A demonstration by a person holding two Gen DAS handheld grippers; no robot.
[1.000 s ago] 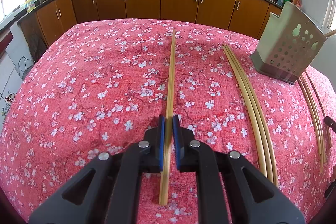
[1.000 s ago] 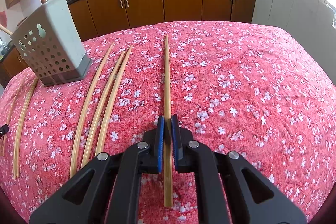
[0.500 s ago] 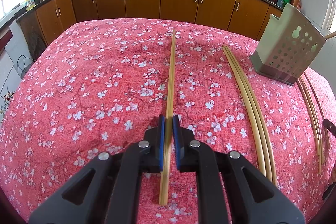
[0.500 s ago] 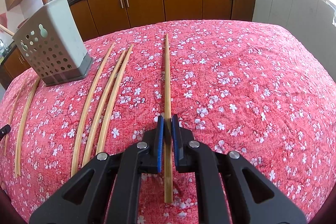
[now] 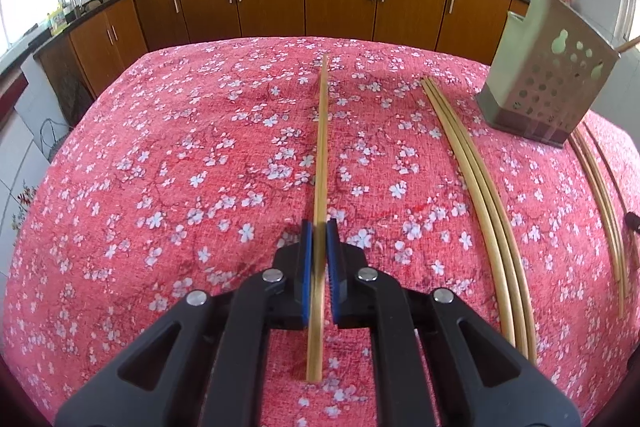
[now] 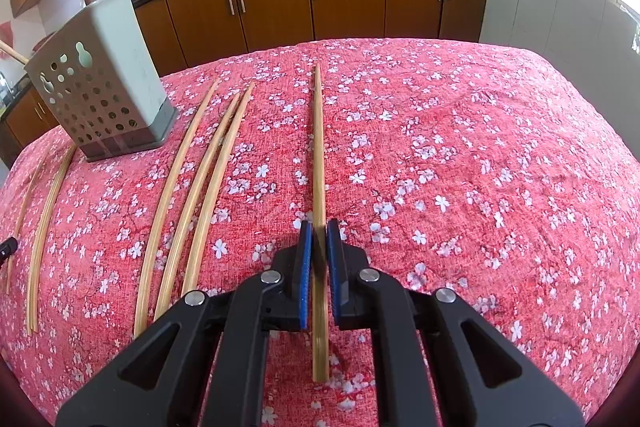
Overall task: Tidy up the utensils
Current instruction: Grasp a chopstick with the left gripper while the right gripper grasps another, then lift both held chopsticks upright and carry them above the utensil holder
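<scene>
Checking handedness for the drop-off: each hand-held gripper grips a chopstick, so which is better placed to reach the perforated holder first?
Probably the right hand-held gripper: its chopstick has only three loose chopsticks between it and the holder. The left hand-held gripper sees the holder farther off.

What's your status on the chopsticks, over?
Left gripper shut on a chopstick; right gripper shut on another chopstick. Holder upright, loose chopsticks beside it. Nothing blocking.

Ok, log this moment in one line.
left gripper: shut on chopstick | right gripper: shut on chopstick | holder: upright
</scene>
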